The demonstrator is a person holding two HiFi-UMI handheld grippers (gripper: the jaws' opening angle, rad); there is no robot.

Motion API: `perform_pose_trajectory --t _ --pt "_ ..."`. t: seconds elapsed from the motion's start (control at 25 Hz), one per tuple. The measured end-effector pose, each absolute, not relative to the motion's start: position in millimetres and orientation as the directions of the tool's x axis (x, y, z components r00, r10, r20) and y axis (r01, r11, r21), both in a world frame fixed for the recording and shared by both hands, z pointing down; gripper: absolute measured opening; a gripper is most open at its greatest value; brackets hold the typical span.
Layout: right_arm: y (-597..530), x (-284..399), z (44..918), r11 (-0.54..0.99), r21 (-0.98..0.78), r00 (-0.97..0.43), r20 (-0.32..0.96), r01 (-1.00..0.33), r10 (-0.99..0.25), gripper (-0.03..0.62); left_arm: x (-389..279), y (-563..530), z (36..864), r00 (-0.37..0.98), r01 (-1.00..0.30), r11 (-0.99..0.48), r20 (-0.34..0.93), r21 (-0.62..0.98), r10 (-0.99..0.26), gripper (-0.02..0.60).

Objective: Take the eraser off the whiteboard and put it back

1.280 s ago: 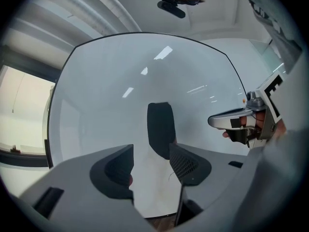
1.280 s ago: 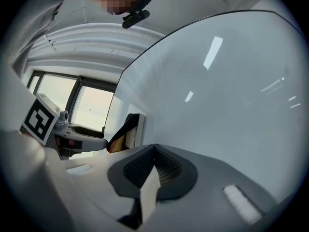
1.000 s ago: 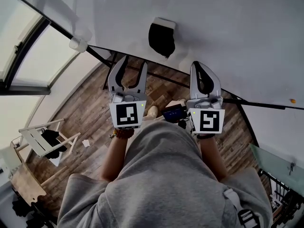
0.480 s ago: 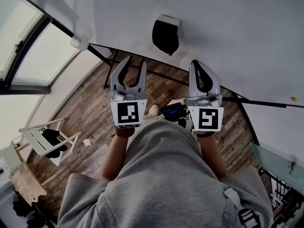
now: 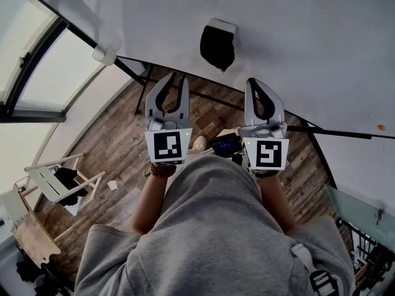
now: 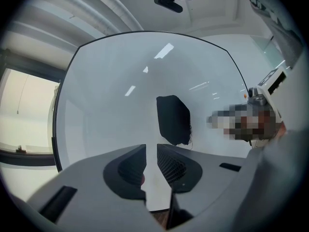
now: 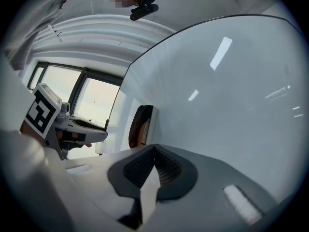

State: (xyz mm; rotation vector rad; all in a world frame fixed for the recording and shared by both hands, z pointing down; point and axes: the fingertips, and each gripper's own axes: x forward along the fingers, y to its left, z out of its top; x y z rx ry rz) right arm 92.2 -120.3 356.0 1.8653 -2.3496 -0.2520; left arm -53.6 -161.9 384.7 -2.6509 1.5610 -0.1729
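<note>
- Eraser (image 5: 217, 45) on whiteboard (image 5: 296, 36), clear of both tongs.
- Left gripper (image 5: 175, 78): jaws just closing, slim gap, empty.
- Right gripper (image 5: 259, 84): jaws together, empty.
- Looks either not started or already finished; can't tell which.

Two grippers: the left gripper (image 5: 176, 79), its jaws just narrowing with nothing between, and the right gripper (image 5: 257, 82). One eraser (image 5: 217, 45) ahead of both jaws, on one whiteboard (image 5: 308, 48). One white chair (image 5: 44, 179) left of them.

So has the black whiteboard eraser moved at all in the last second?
No. The black rectangular eraser sits at the same spot on the white whiteboard, equally far above its dark lower edge.
</note>
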Motion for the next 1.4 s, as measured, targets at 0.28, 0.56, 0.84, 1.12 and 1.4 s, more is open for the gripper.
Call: perform_pose_trajectory --t 0.28,0.56,0.84,1.12,1.4 --pt "-117 88 352 0.225 0.212 -0.234 -0.014 -0.951 -0.972 0.012 -51 -160 386 0.482 -0.868 -0.487 0.072 -0.101 -0.873 0.058" --pt "-111 78 349 0.243 0.215 -0.253 -0.018 -0.946 -0.967 0.012 -45 -151 387 0.491 -0.861 -0.498 0.087 -0.099 -0.867 0.041" --pt "-104 74 355 0.253 0.206 -0.258 0.002 -0.945 -0.966 0.012 -43 -142 390 0.499 -0.857 -0.507 0.096 -0.094 -0.861 0.008" --pt "-95 74 359 0.261 0.228 -0.263 0.021 -0.938 -0.965 0.012 -37 -130 393 0.514 -0.847 -0.523 0.104 -0.093 -0.851 0.008" --pt "-89 79 359 0.25 0.238 -0.253 0.02 -0.938 -0.967 0.012 -35 -126 395 0.52 -0.843 -0.53 0.112 -0.095 -0.847 0.008"
